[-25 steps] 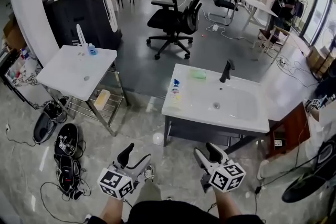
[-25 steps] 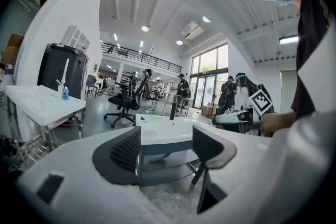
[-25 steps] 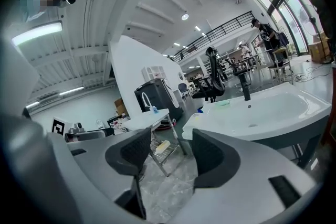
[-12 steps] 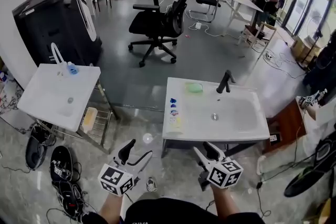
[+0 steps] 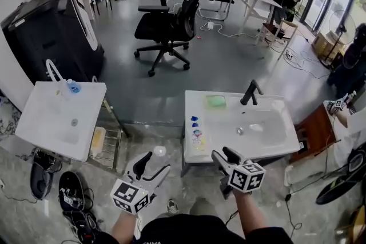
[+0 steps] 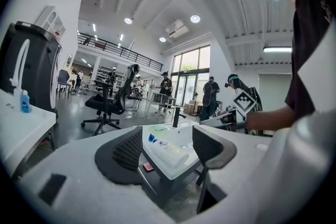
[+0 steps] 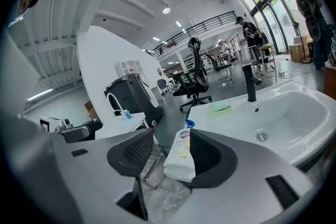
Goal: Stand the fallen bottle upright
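On the left edge of the washbasin (image 5: 231,117) the white bottle (image 5: 198,137) lies flat on its side. Its blue cap (image 5: 193,120) points to the back edge and its base to the front edge, near the front left corner. Not upright yet, and nothing is touching it.

Right tongs (image 5: 224,155): released. The jaws have just been closing a bit but are still wide. Its own view shows the bottle lined up in the gap, part hidden behind the right-hand pad, but the pads aren't pressing on it. It looks just ahead of the tips, at the front edge, rather than gripped.

Left tongs (image 5: 151,164): released, nothing between the jaws. They hover off the front left corner, short of the washbasin, and its view only shows the bottle further ahead through the gap.

Step, as I read it: approach / pre-grasp, both tongs closing in from the front.

Next move probably needs:
- right tongs forward so the jaws straddle the bottle body across its narrow side, then clench
- lift the cap end and pivot until the cap is up
- set the base down on the flat strip between the left edge and the bowl

Watch-outs: that strip looks narrow. A smooth plastic body may slip in the pads or roll off the left edge. The left tongs could steady it.
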Available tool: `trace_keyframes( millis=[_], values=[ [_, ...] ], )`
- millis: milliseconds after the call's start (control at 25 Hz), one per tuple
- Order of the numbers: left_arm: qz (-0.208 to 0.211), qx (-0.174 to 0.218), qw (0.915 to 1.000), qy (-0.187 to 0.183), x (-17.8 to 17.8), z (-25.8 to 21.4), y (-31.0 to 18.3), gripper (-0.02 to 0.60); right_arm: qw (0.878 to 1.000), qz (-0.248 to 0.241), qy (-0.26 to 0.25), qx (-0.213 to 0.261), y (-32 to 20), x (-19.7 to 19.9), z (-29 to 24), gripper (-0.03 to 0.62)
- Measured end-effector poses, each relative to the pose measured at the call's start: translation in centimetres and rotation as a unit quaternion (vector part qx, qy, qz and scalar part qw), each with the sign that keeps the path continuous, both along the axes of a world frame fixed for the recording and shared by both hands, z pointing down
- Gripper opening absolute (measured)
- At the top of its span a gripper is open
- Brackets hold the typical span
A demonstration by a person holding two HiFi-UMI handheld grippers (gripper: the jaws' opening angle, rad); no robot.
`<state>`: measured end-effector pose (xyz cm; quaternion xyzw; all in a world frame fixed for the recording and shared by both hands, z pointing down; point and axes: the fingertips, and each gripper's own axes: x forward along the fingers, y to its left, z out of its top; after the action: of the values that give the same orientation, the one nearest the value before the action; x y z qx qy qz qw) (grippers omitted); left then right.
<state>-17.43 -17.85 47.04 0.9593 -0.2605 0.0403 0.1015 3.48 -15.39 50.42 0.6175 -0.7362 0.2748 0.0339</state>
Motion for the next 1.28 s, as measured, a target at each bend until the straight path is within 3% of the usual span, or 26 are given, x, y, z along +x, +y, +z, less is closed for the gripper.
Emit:
trace_keyframes(
  millis=[320,640,1040,1280],
  values=[
    [-0.012,-0.001,0.9999,-0.010,0.6,0.5,-2.2,0.305,0.998,-0.031,-0.011,-0.059,-7.1,1.8,3.0,0.192],
    [-0.046,-0.008,0.9988,-0.013,2.2,0.6,-3.7,0.305,0.987,-0.081,-0.006,-0.136,-13.4,2.4,6.4,0.201],
    [-0.095,-0.019,0.9953,-0.007,4.2,0.7,-4.0,0.305,0.954,-0.129,-0.079,-0.260,-18.3,1.7,10.9,0.243],
    [-0.131,-0.023,0.9910,-0.006,4.1,1.2,-3.7,0.305,0.936,-0.138,-0.076,-0.316,-20.1,1.3,14.0,0.250]
  ],
)
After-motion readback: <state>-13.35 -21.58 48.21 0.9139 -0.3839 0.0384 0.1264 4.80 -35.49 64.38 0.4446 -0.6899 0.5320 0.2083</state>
